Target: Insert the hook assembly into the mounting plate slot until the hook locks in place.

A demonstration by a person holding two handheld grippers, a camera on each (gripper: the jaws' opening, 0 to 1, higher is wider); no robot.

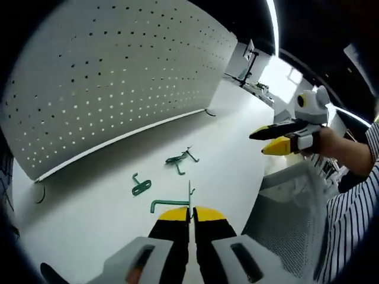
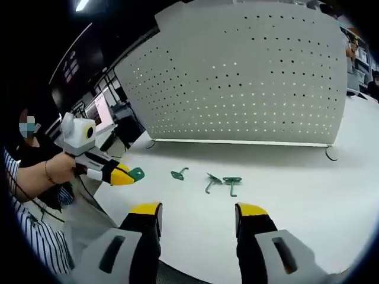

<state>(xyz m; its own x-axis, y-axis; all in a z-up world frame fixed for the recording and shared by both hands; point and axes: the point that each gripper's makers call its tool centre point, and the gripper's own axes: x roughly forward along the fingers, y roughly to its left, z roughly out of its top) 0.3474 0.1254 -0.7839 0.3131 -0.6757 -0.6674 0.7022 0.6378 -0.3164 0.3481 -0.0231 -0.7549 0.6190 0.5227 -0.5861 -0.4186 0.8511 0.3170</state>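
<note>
We see the left gripper (image 1: 191, 212) pinching a green hook (image 1: 172, 203) before the pegboard (image 1: 112, 71); right gripper (image 2: 198, 214) spread, two hooks (image 2: 222, 181) nearer the pegboard.

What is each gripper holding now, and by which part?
The left gripper is shut on a green hook, pinching its thin upright wire end. The right gripper is open and holds nothing.
</note>
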